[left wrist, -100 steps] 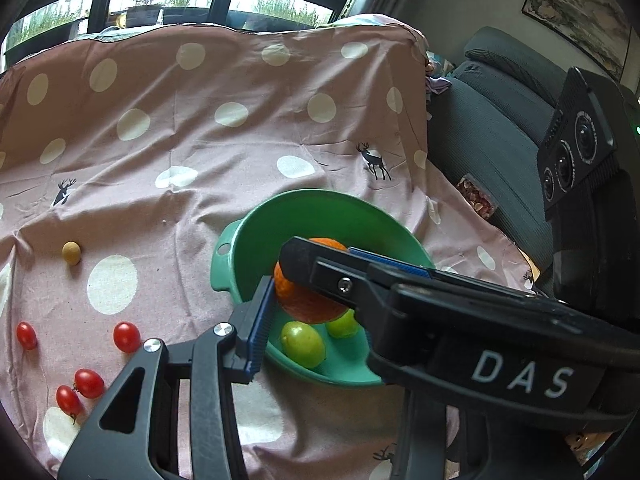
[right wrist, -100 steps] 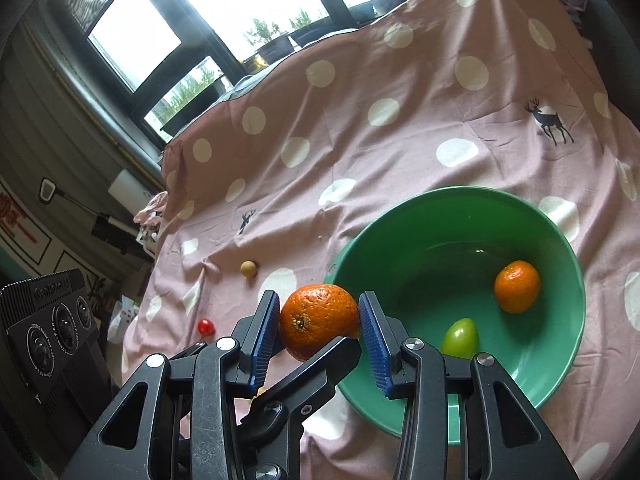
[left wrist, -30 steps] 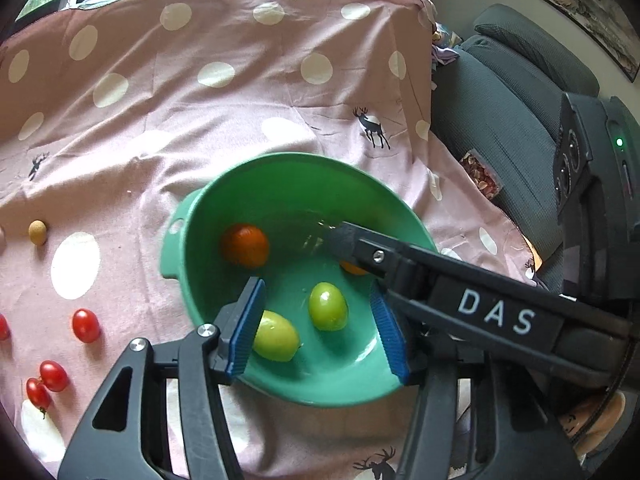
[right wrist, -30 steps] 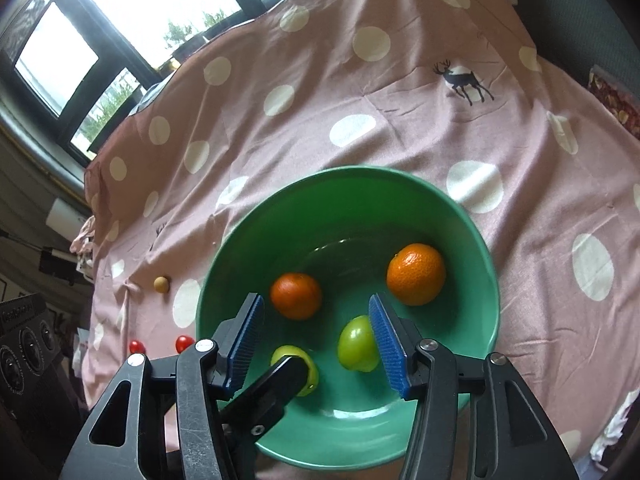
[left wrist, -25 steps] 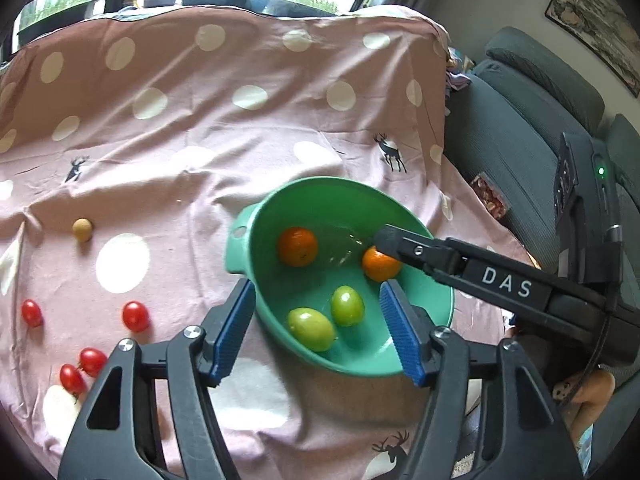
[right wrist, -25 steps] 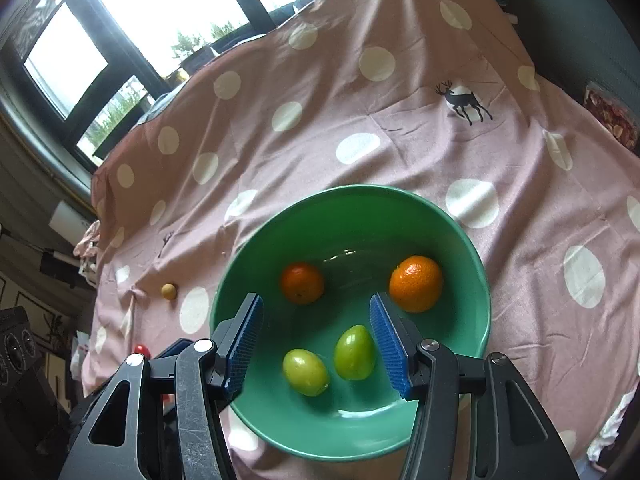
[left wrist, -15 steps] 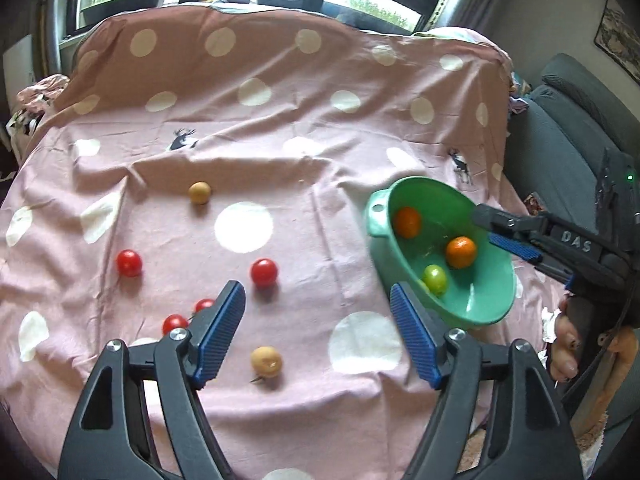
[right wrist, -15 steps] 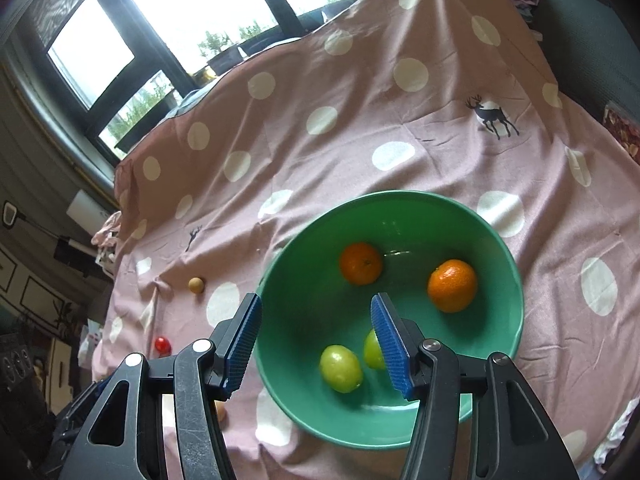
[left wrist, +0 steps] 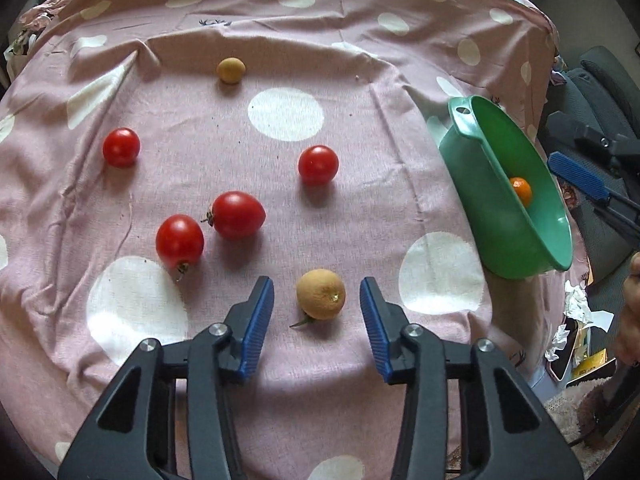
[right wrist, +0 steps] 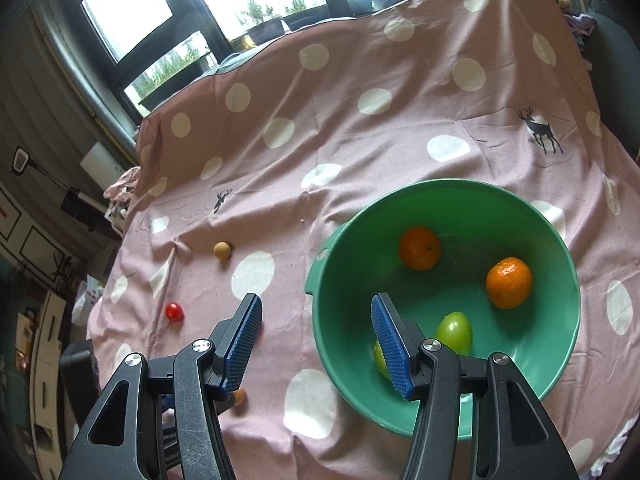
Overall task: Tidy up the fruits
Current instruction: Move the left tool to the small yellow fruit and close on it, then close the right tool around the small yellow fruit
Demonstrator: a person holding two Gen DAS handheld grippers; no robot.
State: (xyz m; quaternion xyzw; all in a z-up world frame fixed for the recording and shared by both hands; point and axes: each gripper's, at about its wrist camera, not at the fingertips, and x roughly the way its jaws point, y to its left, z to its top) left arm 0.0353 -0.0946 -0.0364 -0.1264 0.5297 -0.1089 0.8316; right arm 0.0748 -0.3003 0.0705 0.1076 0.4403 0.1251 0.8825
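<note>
Blue ribbed pads line your left gripper [left wrist: 317, 307], whose jaws stand spread with a tan, rough-skinned round fruit [left wrist: 321, 294] lying between them, touching neither pad. The fruit rests on the pink polka-dot cloth [left wrist: 360, 184] near its front edge, a short stem trailing toward you. Just beyond the left pad, two red tomatoes [left wrist: 180, 240] [left wrist: 237, 214] lie almost touching; farther back sit two more, one [left wrist: 318, 164] near the middle of the cloth and one [left wrist: 121, 147] toward its left edge. A second small tan fruit [left wrist: 231, 70] lies well apart, toward the far edge.

Your right gripper [right wrist: 316, 334] is also spread and holds nothing. Its right pad hangs over the near rim of the green bowl [right wrist: 532, 216], its left pad over bare cloth. The bowl sits near the cloth's right edge, with a small tab handle on its left side. Inside are two oranges [right wrist: 419, 248] [right wrist: 509, 282] toward the far side and two green fruits nearer you: one [right wrist: 453, 328] in plain view, the other [right wrist: 379, 356] partly hidden behind the right pad.
</note>
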